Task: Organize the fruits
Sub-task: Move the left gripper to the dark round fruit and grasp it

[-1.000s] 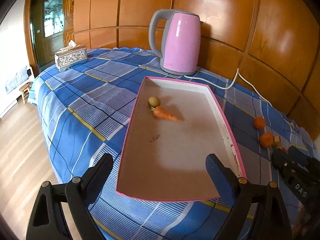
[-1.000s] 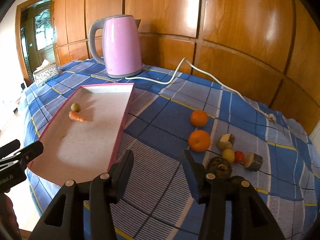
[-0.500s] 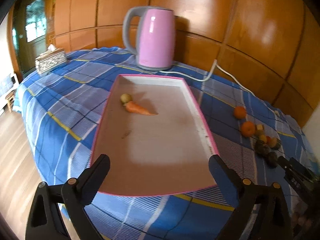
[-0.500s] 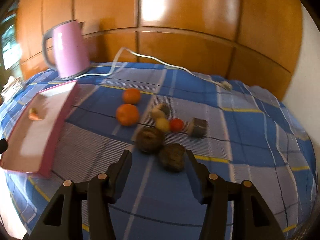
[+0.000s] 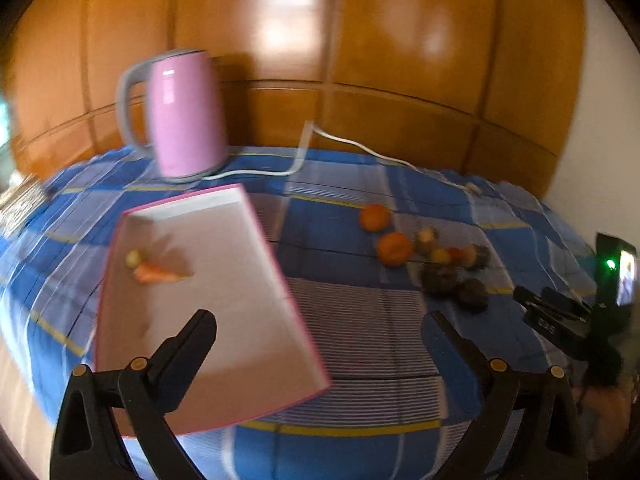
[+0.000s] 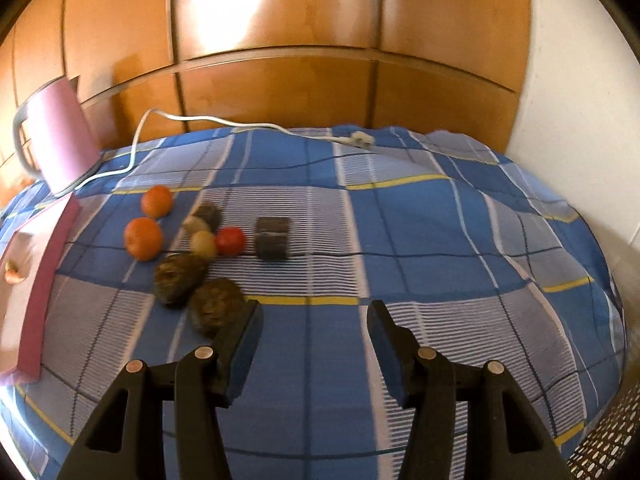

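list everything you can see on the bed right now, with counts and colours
tray: 1, pink rim, left on the cloth
carrot: 1, orange, in tray
small round fruit: 1, yellowish, in tray beside carrot
oranges: 2, orange, right of tray
red fruit: 1, red, mid-cluster
dark rough fruits: 2, brown, nearest the grippers
kettle: 1, pink, far left by the wall
cord: 1, white, along the wall
left gripper: black, open, empty
right gripper: black, open, empty

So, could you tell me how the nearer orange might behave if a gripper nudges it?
The nearer orange looks round, so it would probably roll across the checked cloth. Its skin seems firm, likely tolerating a gentle squeeze.
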Tool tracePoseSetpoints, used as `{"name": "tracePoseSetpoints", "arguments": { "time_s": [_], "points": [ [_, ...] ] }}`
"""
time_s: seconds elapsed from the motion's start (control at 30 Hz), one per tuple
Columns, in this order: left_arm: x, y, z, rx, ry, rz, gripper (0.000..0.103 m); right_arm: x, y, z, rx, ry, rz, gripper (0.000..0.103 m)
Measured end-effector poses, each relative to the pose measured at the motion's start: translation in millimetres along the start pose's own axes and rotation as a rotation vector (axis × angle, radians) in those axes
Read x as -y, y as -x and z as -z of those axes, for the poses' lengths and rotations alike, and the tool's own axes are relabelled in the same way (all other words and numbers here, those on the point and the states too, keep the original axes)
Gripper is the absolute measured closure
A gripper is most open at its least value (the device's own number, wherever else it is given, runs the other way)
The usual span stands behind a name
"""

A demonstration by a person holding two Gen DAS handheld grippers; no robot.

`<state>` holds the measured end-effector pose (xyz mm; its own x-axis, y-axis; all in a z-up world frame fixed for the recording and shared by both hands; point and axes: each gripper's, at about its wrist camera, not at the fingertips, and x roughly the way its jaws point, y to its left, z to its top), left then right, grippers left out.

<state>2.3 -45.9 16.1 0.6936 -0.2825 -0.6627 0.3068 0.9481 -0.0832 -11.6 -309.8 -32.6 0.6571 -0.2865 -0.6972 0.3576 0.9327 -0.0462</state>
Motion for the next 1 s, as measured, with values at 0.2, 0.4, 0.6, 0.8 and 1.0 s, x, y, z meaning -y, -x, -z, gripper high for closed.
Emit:
{"name": "tracePoseSetpoints", "arguments": {
  "time_s": [0.2,0.4,0.6,0.8,1.0],
  "points": [
    [22.7,-23.8,-6.5,-0.111,-0.064,0.013,0.0,20.5,-7.2,4.4,-0.013,-0.039,0.03,0.048],
    [37.3,-49.7,-10.7,-0.195,-0.058,0.043,0.011,29.4,-16.0,9.0,-0.021,-0.048,0.048,0.048],
    [61.3,-79.6,-17.8,-0.263,-0.068,0.123,0.033,34.1,-22.2,13.8,-0.027,-0.05,0.05,0.048],
    [83.0,-105.2,-29.7,-0.276,-0.06,0.155,0.037,41.5,-27.6,16.7,-0.028,-0.058,0.063,0.048],
    [95.6,-123.8,-38.6,-0.271,-0.027,0.141,0.036,59.0,-23.6,12.4,0.014,-0.117,0.121,0.048]
  ]
}}
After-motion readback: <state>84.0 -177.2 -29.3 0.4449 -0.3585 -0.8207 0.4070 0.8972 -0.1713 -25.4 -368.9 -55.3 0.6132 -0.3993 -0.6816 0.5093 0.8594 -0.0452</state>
